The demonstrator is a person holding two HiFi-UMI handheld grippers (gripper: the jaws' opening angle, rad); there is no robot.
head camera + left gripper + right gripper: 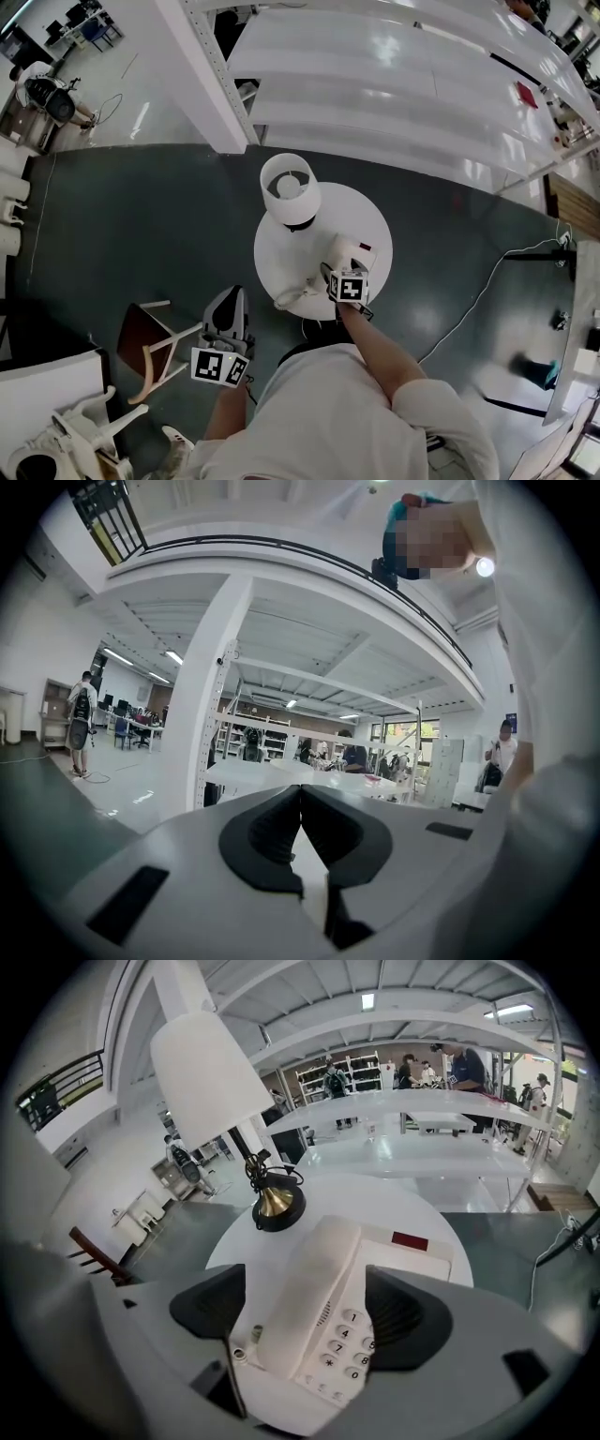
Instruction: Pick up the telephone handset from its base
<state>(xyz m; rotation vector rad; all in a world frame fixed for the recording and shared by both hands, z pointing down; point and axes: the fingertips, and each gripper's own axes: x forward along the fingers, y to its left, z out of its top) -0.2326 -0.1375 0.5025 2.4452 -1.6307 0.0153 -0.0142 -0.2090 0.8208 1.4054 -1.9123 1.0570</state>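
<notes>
The right gripper (309, 1309) hangs with jaws spread wide on either side of the telephone handset (300, 1274), which lies ungripped on its base (417, 1255) on a round white table (375, 1199), while the left gripper (300, 803) is clenched on nothing.

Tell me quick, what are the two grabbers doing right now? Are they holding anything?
Left gripper: closed, holding nothing.
Right gripper: open, over the telephone handset, not gripping it.
</notes>
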